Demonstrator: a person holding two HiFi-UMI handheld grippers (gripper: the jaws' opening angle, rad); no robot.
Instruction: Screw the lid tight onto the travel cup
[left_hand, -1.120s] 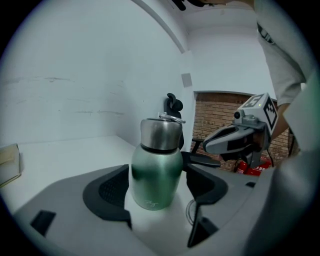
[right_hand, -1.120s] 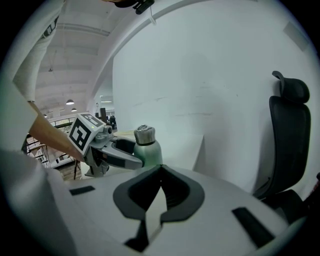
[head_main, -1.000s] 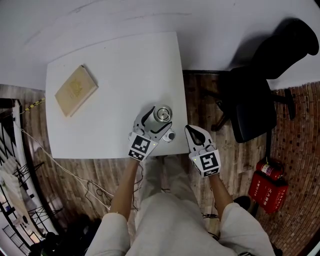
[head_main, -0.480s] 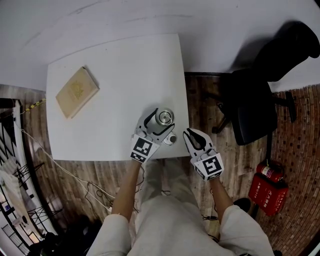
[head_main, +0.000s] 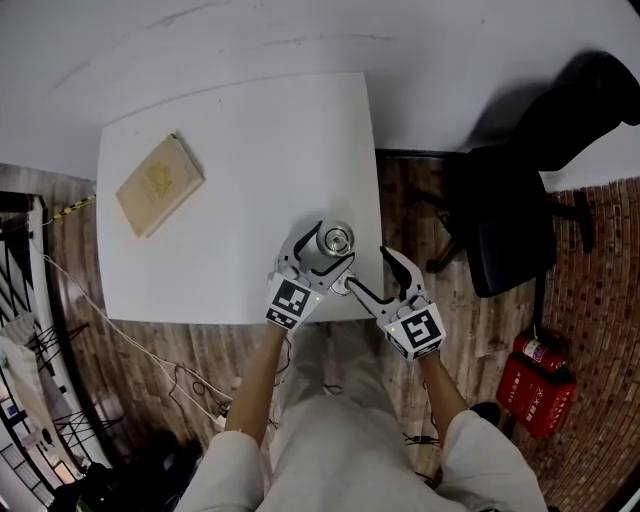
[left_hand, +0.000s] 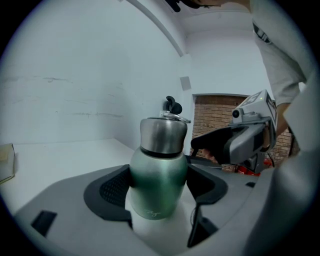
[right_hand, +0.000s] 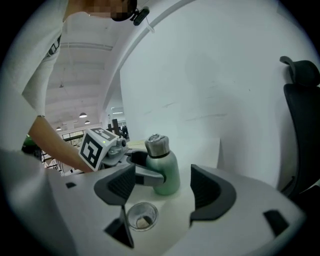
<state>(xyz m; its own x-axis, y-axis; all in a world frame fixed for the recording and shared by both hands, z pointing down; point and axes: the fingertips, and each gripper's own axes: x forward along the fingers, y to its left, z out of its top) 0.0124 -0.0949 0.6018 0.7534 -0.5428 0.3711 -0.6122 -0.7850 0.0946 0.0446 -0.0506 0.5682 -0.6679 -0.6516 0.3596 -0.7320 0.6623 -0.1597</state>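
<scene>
The left gripper (left_hand: 160, 186) presses both dark pads against the green body of the upright travel cup (left_hand: 159, 167), which stands on the near part of the white table (left_hand: 60, 157). The cup's steel top (left_hand: 163, 135) rises above the jaws. Far off to the right is a brick wall (left_hand: 215, 112).

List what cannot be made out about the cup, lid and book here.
- Cup mouth: seen side-on in both gripper views, too small in head view.
- Lid thread: blurred in right gripper view; in head view partly behind the right gripper.
- Book cover print: too small in head view; cut off by left gripper view's edge.
</scene>
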